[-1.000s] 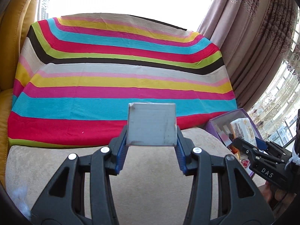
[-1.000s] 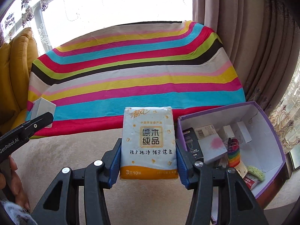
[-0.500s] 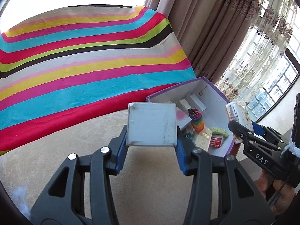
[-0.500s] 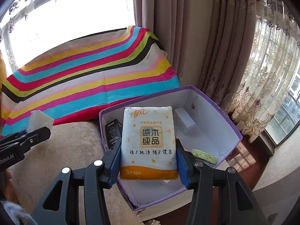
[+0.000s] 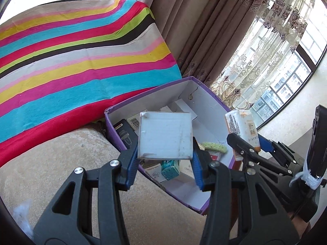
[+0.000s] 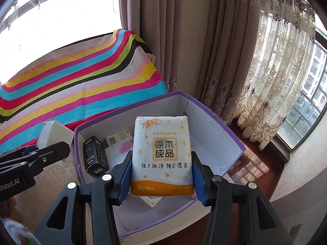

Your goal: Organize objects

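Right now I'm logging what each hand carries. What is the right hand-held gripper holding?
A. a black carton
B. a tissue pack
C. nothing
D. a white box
B: the right hand-held gripper clamps the tissue pack between its blue pads above the purple box.

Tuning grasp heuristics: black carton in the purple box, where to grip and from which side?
Take the black carton across its two long side faces near the upper end, coming from above. It leans against the purple box wall, top end free; a barcode box crowds its right side, so jaws need clearance there.
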`<state>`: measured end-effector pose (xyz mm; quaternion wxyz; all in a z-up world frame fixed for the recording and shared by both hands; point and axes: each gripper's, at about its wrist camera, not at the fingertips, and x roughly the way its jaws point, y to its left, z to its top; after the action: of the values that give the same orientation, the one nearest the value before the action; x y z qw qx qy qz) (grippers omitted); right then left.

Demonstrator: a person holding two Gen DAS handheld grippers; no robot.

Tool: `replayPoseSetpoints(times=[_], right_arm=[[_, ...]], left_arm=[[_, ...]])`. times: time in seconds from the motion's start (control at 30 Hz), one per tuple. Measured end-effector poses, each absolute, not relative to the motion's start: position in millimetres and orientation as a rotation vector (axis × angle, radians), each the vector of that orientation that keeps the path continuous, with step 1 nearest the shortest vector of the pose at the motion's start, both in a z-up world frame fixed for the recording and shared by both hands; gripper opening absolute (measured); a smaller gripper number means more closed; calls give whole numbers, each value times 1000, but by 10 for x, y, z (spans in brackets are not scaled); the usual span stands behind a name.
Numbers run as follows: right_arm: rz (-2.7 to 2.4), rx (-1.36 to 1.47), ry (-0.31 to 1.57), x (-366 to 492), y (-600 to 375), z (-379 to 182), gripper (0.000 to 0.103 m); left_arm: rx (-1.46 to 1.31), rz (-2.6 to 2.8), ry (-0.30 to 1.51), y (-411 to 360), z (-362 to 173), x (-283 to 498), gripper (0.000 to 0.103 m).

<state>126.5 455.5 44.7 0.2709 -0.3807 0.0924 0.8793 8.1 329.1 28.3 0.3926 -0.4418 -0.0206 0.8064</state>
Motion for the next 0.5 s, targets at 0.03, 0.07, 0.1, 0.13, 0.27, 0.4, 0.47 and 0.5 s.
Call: replayPoseSetpoints(times=[0.03, 0.07, 0.1, 0.13, 0.27, 0.4, 0.47, 0.5], right_arm=[[2366, -1024, 247, 1256, 4572, 439, 53], [2361, -1024, 244, 1241, 4588, 432, 53], [2357, -1025, 250, 1232, 4611, 424, 53], [2357, -1026, 260, 1218, 4644, 419, 53], [2353, -1019, 284, 1211, 4693, 426, 56], [2349, -1016, 277, 1222, 4654, 447, 74], [2341, -1022, 286, 1247, 4615, 454, 75], [2350, -1026, 297, 1265, 4594, 455, 76]], left_arm=[[-1127, 2042, -55, 3324, 271, 67, 49], [-1132, 2035, -61, 3348, 266, 61, 49], [-1135, 2028, -69, 3379, 261, 55, 50], [-1139, 2020, -76, 3400, 255, 47, 51], [-1166, 2016, -98, 3393, 212, 21, 74], [-1257, 2001, -140, 3262, 152, 18, 80], [-1280, 1997, -157, 3153, 138, 97, 80], [-1270, 2002, -153, 3108, 158, 155, 81]])
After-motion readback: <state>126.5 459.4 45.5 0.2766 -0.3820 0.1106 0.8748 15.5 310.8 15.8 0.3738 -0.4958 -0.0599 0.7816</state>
